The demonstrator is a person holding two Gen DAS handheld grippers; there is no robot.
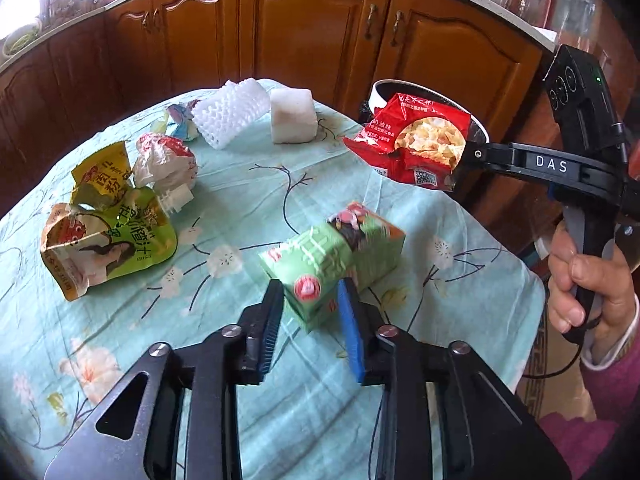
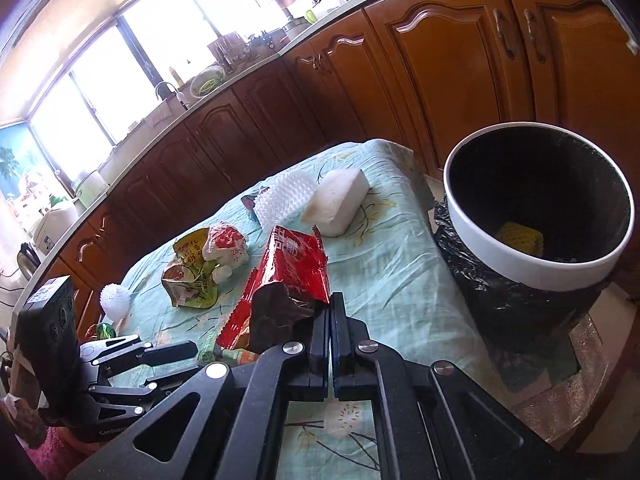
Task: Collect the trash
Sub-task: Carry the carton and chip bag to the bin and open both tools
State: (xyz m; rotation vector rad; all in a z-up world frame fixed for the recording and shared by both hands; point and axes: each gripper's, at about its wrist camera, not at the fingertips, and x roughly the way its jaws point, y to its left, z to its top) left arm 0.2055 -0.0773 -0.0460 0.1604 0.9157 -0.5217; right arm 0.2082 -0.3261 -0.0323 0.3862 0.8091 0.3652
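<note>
The right gripper (image 2: 330,308) is clamped on a red snack bag (image 2: 294,276) just short of the bin (image 2: 560,276) (white-rimmed), while the left gripper (image 1: 310,300) grips a green carton (image 1: 332,256) on the table (image 1: 280,184).

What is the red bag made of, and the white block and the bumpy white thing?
Red bag: probably thin foil-lined plastic; glossy, crinkled, dark shiny inside. White block: looks like matte, grainy foam. Bumpy white sleeve: seems soft foam netting, with an open mesh pattern.
</note>
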